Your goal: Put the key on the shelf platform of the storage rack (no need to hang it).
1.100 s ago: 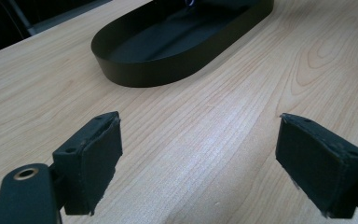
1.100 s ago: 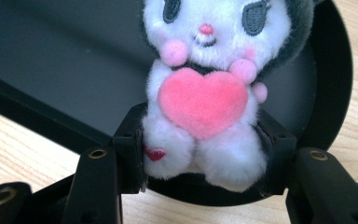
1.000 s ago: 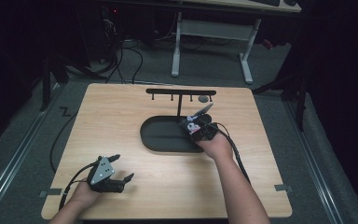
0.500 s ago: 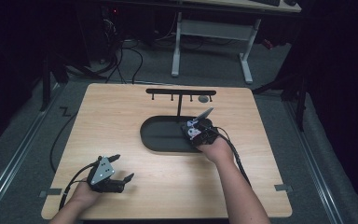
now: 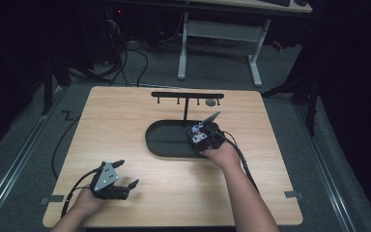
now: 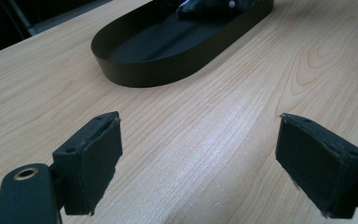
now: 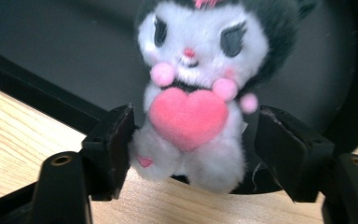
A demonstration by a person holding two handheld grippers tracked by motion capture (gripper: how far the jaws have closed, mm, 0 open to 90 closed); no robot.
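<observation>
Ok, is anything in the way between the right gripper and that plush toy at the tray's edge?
Nothing visible. The plush toy already sits between the open jaws of the right gripper, leaning at the rim of the black tray. One jaw touches its leg; the other stands slightly clear of it.

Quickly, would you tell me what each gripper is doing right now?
Left gripper: open, empty, over bare table.
Right gripper: open around the plush toy at the tray's rim; whether it grips is unclear.
</observation>
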